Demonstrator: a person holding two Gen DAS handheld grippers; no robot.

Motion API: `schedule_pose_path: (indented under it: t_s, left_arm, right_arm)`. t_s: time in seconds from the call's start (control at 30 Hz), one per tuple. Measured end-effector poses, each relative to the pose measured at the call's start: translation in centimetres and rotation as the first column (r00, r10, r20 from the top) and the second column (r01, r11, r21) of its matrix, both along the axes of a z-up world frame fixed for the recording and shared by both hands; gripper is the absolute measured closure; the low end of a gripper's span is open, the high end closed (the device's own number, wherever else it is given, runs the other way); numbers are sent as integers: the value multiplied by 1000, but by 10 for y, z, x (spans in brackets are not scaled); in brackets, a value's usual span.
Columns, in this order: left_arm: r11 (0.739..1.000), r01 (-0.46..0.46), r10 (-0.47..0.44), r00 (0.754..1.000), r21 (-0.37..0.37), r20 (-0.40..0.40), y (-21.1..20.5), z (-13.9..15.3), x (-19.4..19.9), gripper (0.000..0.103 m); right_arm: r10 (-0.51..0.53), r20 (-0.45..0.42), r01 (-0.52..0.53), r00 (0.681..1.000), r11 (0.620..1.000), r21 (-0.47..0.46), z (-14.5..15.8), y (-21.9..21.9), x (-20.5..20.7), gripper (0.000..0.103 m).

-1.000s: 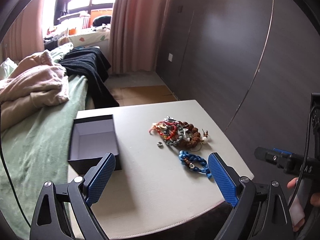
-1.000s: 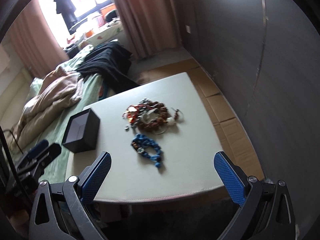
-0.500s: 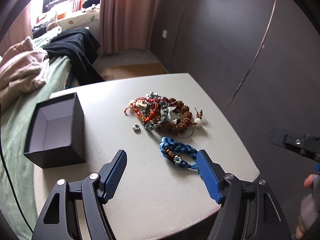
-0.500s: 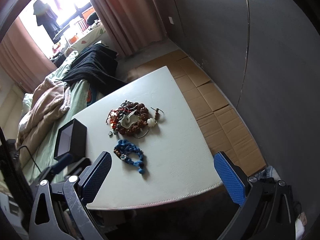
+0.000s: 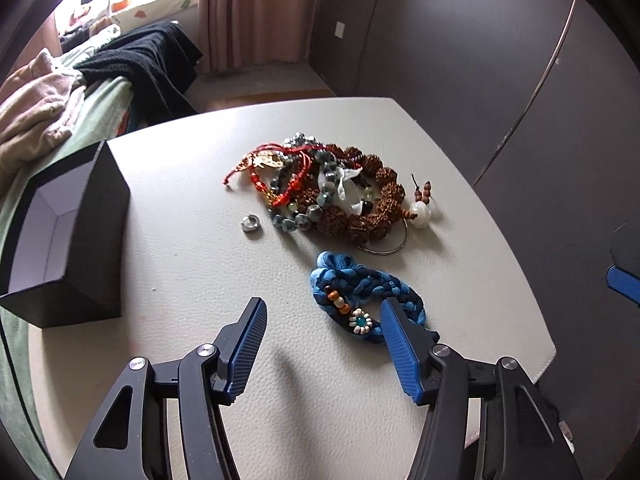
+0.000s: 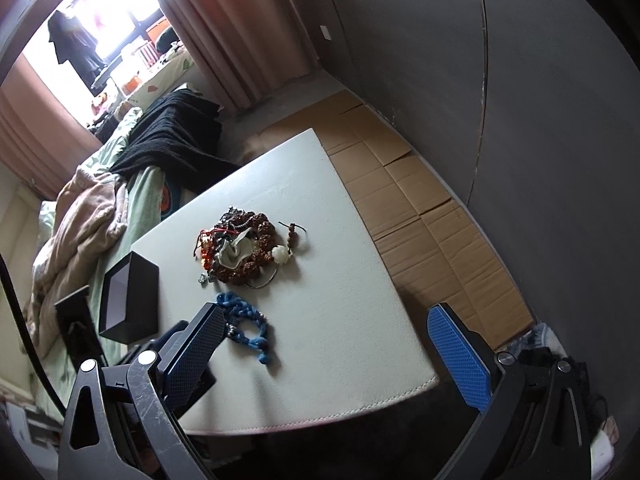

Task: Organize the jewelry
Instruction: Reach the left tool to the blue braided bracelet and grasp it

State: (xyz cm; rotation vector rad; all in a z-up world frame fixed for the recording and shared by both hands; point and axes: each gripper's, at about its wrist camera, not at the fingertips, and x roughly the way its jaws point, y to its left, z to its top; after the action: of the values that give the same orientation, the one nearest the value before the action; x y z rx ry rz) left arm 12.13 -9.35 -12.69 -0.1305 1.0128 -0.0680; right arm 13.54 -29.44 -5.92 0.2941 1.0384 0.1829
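Note:
A blue braided bracelet (image 5: 360,296) with small beads lies on the white table (image 5: 180,248), just ahead of my open left gripper (image 5: 322,322); its right finger (image 5: 400,344) overlaps the bracelet's near end. Behind it lies a heap of bracelets (image 5: 328,196): brown seed beads, red cords, grey beads, a white bead. A small silver ring (image 5: 250,223) lies left of the heap. An open black box (image 5: 64,236) stands at the left. My right gripper (image 6: 332,344) is open, above the table's near edge; the blue bracelet (image 6: 244,320), heap (image 6: 240,248) and box (image 6: 128,296) show there.
A bed with green sheet (image 6: 132,192), pink blanket (image 6: 76,224) and black cloth (image 6: 172,140) borders the table's left side. Flattened cardboard (image 6: 420,216) covers the floor to the right. A dark wall (image 5: 480,60) stands behind, curtains (image 5: 248,12) at the back.
My left gripper has moved forward and down toward the blue bracelet, and its jaws have narrowed somewhat. My right gripper has risen and tilted, looking down on the table from farther right.

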Motion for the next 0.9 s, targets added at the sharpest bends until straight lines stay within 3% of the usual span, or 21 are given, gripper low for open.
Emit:
schedule_pose_path:
  t_s: [0.07,0.13,0.17,0.23,0.3,0.33,0.47,0.63,0.73,0.9]
  left_arm:
    - [1000,0,0,1000,6,-5,-2,-4,3,45]
    - [1000,2,-2,1000,12,-18,-3,-9,6,59]
    - [1000,1,0,1000,23,-13,-4,-10,6,61]
    - [999,10,-10,1000,38,-4,-4,-10,6,83]
    - [999,15,-15,1000,36,6,-3,-6,4,86]
    - [999,14,-14,1000,29,11,-1,-4,3,95]
    - [1000,-10,11,999,-15,47,16,12,1,95]
    - [998,-33,39,994,-62,97,34,28,-2,95]
    - [998,-52,57,990,-43,126,41,36,-3,95]
    - [993,-100,109,983,-67,145,60,44,-5,95]
  right_arm:
    - [2,-1,-2,1000,1000,0,-1,0,1,0]
    - [2,-6,-2,1000,1000,0,-2,0,3,0]
    - [2,-8,-2,1000,1000,-1,-2,1,4,0]
    - [4,-13,-4,1000,1000,-4,-4,2,5,0]
    - [7,-17,-7,1000,1000,-5,-6,3,7,0]
    - [8,-20,-8,1000,1000,-4,-7,4,8,0]
    - [19,-33,-18,999,1000,3,-13,8,12,3]
    - [48,-57,-46,997,998,31,-23,17,19,20]
    - [68,-75,-64,995,996,54,-29,26,25,28]
    - [89,-78,-83,993,993,79,-36,43,37,37]
